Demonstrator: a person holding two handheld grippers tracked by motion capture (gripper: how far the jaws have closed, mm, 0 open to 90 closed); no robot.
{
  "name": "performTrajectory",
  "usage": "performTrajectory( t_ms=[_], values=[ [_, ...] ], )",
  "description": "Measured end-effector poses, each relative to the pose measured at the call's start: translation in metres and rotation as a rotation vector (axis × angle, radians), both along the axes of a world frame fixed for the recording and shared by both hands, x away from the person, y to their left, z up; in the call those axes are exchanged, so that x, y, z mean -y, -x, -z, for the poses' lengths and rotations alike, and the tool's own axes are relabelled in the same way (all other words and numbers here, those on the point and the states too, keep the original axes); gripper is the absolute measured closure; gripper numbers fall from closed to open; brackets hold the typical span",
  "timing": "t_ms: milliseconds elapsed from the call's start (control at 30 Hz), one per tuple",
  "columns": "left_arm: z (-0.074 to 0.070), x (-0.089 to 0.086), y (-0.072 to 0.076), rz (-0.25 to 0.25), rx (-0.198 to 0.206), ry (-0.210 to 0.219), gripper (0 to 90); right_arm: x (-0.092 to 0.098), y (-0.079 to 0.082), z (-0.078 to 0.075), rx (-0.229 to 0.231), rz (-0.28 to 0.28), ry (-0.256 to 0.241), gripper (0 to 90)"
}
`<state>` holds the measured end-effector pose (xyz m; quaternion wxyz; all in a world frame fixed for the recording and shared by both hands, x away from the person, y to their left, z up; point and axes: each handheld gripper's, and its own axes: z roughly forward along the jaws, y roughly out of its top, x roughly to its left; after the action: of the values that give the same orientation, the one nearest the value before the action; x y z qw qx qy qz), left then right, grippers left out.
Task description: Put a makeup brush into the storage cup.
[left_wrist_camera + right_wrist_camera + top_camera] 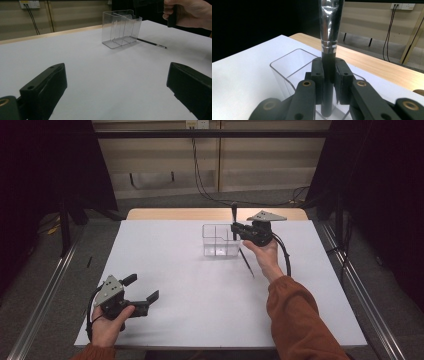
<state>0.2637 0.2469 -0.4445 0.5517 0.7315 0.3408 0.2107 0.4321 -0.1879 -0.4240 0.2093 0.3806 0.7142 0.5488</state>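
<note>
Overhead, from the high view, my right gripper [239, 228] is out at the far middle of the white bench [200, 290], pinching a dark makeup brush [233, 220] upright at the right end of the clear organiser [220, 240]; a thin black pencil-like brush [246, 261] lies on the bench just in front of the organiser and below my right hand [265, 255]. My left gripper [142, 290] rests near the front left corner, jaws spread, holding nothing, well apart from the rest. Looking along my left gripper, I see its two black jaws wide open over bare bench, the organiser [121, 28] standing upright with its dividers, the thin brush [150, 43] lying just beside its right side, and my right hand [187, 13] above. Looking along my right gripper [328, 80], the jaws are pressed onto the brush's black handle [327, 95] below its silver ferrule [329, 25], the handle end reaching down into a compartment of the organiser [287, 72]. I judge the step is seating this brush in that compartment. To do it well I should keep the handle vertical, lower until its end meets the floor, and open only then, lifting straight up so the jaws don't nudge the light, easily tipped walls.
</note>
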Motion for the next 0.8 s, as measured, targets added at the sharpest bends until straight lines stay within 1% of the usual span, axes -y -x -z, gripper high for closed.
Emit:
performTrajectory(
  t_ms=[233,367,800],
  values=[
    [0.000,0.000,0.000,-0.001,-0.001,0.001,2.9,0.001,-0.001,0.004,-0.009,0.000,0.004,79.7],
    [0.000,0.000,0.000,0.000,0.001,-0.002,2.9,0.002,-0.002,0.010,-0.012,-0.009,0.013,79.6],
    [0.001,0.000,0.000,-0.001,-0.002,-0.002,3.0,0.005,-0.004,0.020,-0.045,-0.008,0.029,79.6]
  ],
)
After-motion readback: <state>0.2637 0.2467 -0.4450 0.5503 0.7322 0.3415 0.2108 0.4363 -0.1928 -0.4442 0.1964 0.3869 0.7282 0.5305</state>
